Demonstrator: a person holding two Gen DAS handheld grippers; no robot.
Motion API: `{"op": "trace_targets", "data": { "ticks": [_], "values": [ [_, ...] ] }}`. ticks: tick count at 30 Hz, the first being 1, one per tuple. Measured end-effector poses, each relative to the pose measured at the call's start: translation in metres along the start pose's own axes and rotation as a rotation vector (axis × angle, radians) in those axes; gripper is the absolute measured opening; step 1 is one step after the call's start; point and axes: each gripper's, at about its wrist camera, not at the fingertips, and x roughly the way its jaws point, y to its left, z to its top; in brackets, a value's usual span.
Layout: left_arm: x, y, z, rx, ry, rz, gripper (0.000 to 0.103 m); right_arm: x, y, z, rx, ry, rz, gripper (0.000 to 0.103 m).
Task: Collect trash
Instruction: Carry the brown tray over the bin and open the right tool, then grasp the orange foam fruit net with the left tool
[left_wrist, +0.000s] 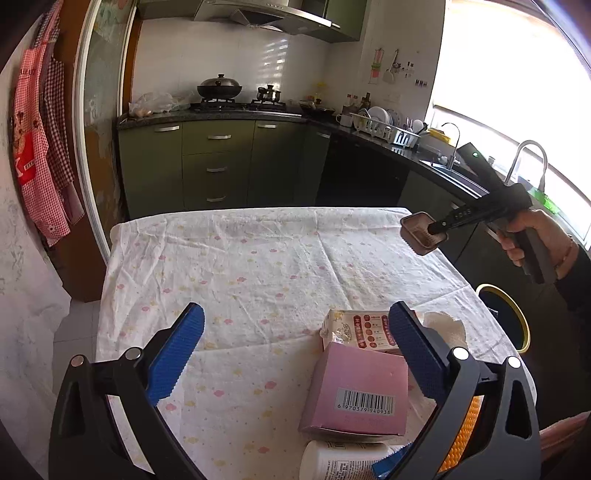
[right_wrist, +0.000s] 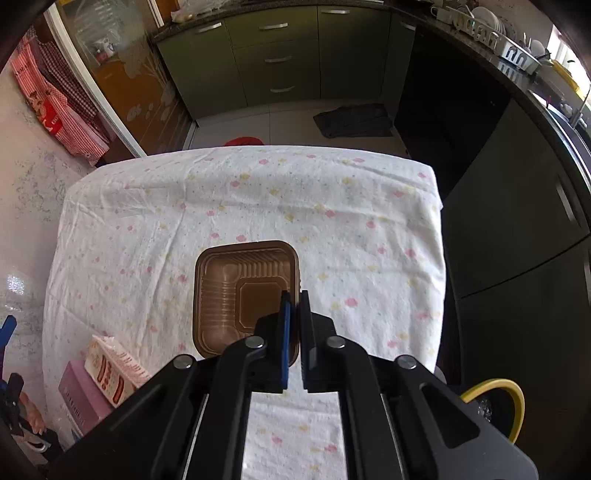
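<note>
My right gripper (right_wrist: 294, 297) is shut on the near right rim of a brown plastic tray (right_wrist: 229, 288), which hangs above the flowered tablecloth (right_wrist: 258, 192). In the left wrist view the same tray (left_wrist: 417, 234) is in the air at the right, pinched by the right gripper (left_wrist: 436, 229) that a hand (left_wrist: 524, 236) holds. My left gripper (left_wrist: 295, 350) stands open low over the table. A pink box with a barcode (left_wrist: 354, 391) lies by its right pad (left_wrist: 413, 354), with a cream and red packet (left_wrist: 358, 328) behind it and a crumpled tissue (left_wrist: 447, 328) to the right.
A dark bin with a yellow rim (left_wrist: 506, 317) stands on the floor off the table's right side, also visible as the bin (right_wrist: 498, 398). A white cup (left_wrist: 332, 461) and a blue wrapper (left_wrist: 391, 461) lie at the near edge. Kitchen cabinets and a counter ring the far side.
</note>
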Motion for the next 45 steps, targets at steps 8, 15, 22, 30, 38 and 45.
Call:
{"op": "trace_targets", "data": {
  "ticks": [8, 15, 22, 30, 38, 45],
  "values": [
    [-0.031, -0.027, -0.002, 0.049, -0.034, -0.018, 0.098, -0.081, -0.073, -0.094, 0.123, -0.088, -0.019, 0.004],
    [-0.046, -0.057, -0.005, 0.087, -0.033, -0.048, 0.098, -0.088, -0.163, -0.178, 0.319, -0.082, -0.092, 0.004],
    [-0.049, -0.09, -0.005, 0.142, -0.006, -0.062, 0.098, -0.059, -0.219, -0.236, 0.435, -0.035, -0.121, 0.004],
    [-0.051, -0.13, -0.006, 0.223, 0.012, -0.092, 0.098, -0.043, -0.242, -0.246, 0.498, -0.035, -0.125, 0.022],
    [-0.048, -0.153, -0.011, 0.263, 0.046, -0.127, 0.098, -0.075, -0.196, -0.263, 0.416, -0.16, -0.083, 0.029],
    [-0.048, -0.171, -0.023, 0.313, 0.091, -0.13, 0.098, -0.084, -0.141, -0.296, 0.331, -0.234, -0.006, 0.037]
  ]
}}
